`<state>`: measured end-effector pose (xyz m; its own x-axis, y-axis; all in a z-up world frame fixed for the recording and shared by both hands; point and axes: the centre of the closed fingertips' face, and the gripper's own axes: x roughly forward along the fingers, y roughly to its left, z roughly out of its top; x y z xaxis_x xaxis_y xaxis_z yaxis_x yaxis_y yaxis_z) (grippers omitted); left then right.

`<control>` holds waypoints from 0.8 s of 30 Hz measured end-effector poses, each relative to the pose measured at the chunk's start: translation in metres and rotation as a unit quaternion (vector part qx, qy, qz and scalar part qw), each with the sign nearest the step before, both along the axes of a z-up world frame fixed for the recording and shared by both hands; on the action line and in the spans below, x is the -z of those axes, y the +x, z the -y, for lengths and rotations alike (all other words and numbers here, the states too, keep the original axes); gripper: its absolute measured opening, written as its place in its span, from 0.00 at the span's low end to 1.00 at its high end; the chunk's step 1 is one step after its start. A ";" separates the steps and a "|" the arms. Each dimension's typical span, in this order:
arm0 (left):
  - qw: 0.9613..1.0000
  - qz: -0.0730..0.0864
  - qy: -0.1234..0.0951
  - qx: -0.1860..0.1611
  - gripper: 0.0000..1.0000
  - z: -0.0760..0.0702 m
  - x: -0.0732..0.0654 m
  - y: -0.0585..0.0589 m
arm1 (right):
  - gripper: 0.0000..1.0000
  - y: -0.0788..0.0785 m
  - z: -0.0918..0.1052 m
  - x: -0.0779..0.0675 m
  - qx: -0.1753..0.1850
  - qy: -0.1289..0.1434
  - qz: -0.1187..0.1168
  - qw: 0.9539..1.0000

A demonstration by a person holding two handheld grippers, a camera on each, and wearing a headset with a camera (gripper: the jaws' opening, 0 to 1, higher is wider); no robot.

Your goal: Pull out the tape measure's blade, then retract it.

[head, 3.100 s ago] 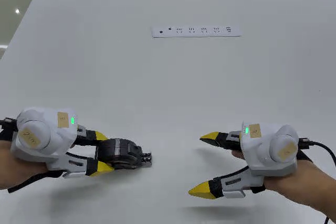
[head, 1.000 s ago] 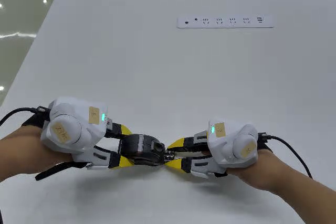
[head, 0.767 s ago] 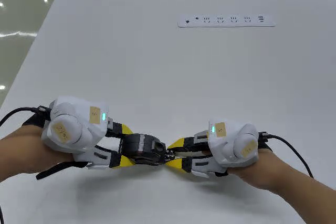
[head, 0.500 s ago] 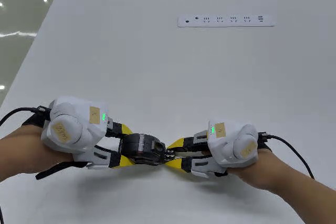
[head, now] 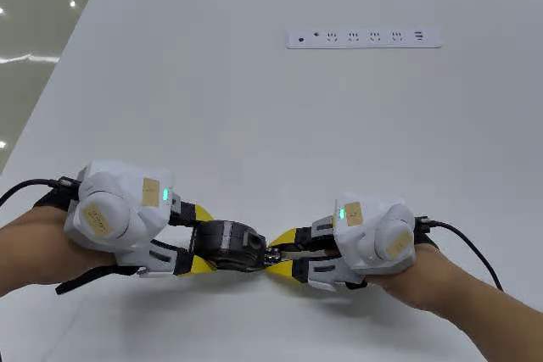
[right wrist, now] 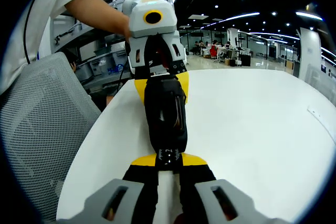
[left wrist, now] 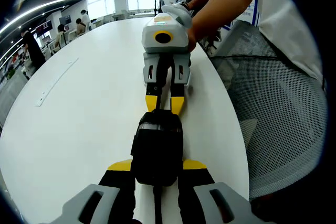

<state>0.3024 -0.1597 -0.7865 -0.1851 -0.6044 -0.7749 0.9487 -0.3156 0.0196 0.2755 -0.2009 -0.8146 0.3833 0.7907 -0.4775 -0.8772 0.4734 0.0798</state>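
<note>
A black tape measure (head: pixel 227 245) lies low over the white table (head: pixel 254 125), with my left gripper (head: pixel 204 239) shut on its body from the left. My right gripper (head: pixel 280 253) comes from the right, and its yellow tips are shut on the blade's end hook (head: pixel 271 254) at the case mouth. No length of blade shows outside the case. In the left gripper view the tape measure (left wrist: pixel 157 145) sits between my left gripper's (left wrist: pixel 157 165) yellow tips, with the right gripper (left wrist: pixel 164 102) just beyond. In the right gripper view the hook (right wrist: pixel 168 156) is pinched by my right gripper (right wrist: pixel 169 159), tape measure (right wrist: pixel 165 111) ahead.
A white power strip (head: pixel 365 38) lies at the far side of the table. A grey mesh chair (left wrist: pixel 278 108) stands at the table's near edge, behind the person's arms. The floor drops off past the table's left edge (head: pixel 51 57).
Since 3.1 s ago my right gripper crossed to the tape measure and shut on its hook. Over the last second both grippers have stayed almost still.
</note>
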 end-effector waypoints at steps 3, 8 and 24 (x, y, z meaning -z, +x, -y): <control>1.000 -0.002 -0.001 -0.002 0.28 0.000 0.000 0.000 | 0.12 -0.001 0.002 0.000 0.001 -0.003 0.000 1.000; 1.000 -0.002 -0.003 -0.005 0.28 -0.001 0.000 0.001 | 0.12 -0.003 0.006 -0.003 0.001 -0.006 0.002 1.000; 1.000 -0.006 -0.008 -0.011 0.28 0.000 -0.002 0.001 | 0.12 -0.015 0.034 -0.007 -0.004 -0.034 0.005 0.999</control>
